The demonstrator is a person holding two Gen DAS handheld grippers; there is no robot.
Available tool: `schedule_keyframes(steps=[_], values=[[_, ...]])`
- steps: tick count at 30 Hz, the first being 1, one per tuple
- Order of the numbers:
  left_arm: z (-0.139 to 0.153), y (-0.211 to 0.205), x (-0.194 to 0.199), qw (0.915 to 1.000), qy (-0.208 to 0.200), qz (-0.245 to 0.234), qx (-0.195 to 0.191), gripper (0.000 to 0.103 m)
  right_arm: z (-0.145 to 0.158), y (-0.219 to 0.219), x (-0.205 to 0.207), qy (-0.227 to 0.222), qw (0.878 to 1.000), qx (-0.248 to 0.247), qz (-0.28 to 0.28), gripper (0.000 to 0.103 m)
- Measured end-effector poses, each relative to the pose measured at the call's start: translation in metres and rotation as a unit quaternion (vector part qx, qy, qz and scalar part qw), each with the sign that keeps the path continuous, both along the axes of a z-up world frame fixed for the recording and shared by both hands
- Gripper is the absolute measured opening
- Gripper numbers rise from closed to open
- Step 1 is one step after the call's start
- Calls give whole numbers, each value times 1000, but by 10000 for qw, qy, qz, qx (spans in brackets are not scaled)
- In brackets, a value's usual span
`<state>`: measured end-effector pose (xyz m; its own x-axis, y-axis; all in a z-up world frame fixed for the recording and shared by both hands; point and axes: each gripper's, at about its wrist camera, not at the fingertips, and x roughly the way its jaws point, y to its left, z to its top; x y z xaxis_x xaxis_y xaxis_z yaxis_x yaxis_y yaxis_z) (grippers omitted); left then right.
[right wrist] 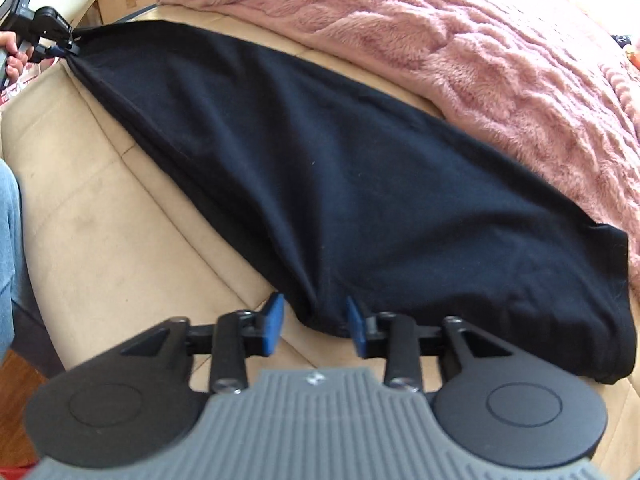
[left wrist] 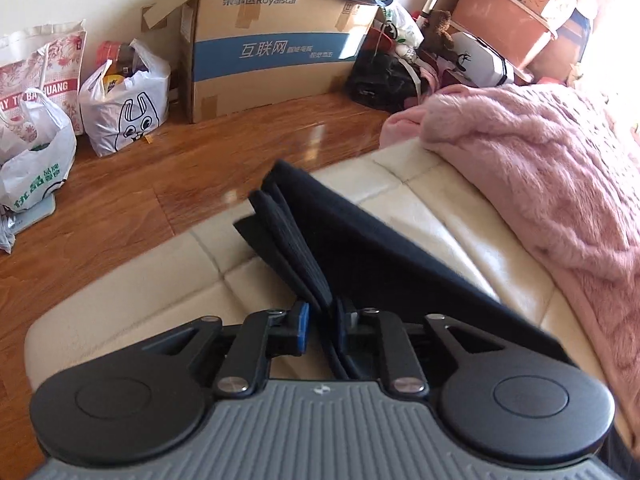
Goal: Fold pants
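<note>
The black pants (right wrist: 320, 168) lie stretched across the cream mattress (right wrist: 112, 216), beside a pink blanket (right wrist: 480, 40). The left gripper (left wrist: 326, 316) stands at 1 end of them, its jaws narrow with several layers of the waistband running between them; the left pad shows a gap, so I cannot tell if they press. The right gripper (right wrist: 316, 322) sits at the other end, jaws partly apart, a bunched edge of fabric between the 2 blue pads (right wrist: 274, 322), untouched.
</note>
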<state>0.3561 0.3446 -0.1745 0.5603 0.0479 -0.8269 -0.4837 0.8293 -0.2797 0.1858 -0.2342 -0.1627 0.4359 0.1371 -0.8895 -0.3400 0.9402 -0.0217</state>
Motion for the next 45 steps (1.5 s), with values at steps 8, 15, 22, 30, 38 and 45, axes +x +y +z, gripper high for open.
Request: schedule_keyframes(steps=[8,15,22,30,38,45], values=[[9,40,22,9937,506,878,482,64,23,-4,3,-251,9993,-263,-133,40],[22,49,22,9988,378,-219,197,52,20,0,15,-285,9989,-319,-166,40],[15,46,46,9999,116,-86,-90,51,21,10,24,-347,9985,-404,-109,40],[14,65,11,9988,217,236,-368,63,14,9,35,-297,9980,-501,-262,43],[-10,63,-19,9885,-270,717,-1301,54,8,-1,42,-390,9957,-299,-780,41],[9,38,-24,9881,-789,917,-955,3,-1,-24,31,-225,9929,-284,-1137,23]])
